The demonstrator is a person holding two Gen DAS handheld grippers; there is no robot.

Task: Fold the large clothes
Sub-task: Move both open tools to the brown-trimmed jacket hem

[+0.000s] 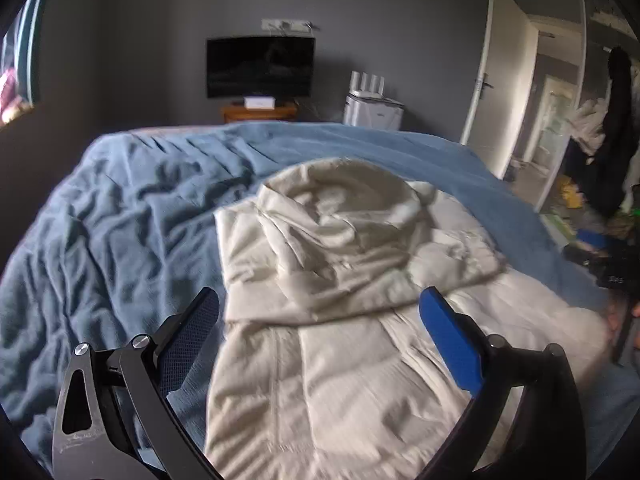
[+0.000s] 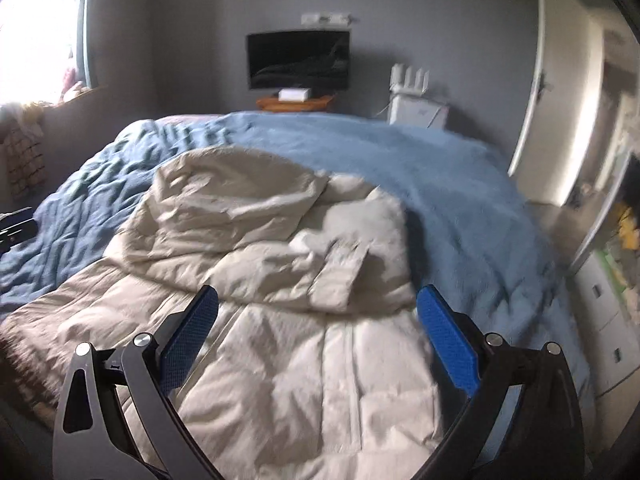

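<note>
While both grippers hang over the bed, neither holds anything. The left gripper fills the bottom of its frame with its blue pads spread wide apart, nothing between them. The right gripper sits the same way at the bottom of its own frame, jaws wide and empty.

A cream hoodie lies on the blue blanket, filling the centre and lower half of the left view. Its hood is flat and rounded, toward the middle of the frame, and a sleeve is folded across the body at centre right. From the right view the hoodie runs from centre to lower left, with the folded sleeve cuff lying just above the gap between the pads.

At the top centre of the left view a dark screen stands on a wooden stand against the grey wall, with a white appliance to its right. A white door stands open at upper right. Bright window light fills the upper left of the right view.
</note>
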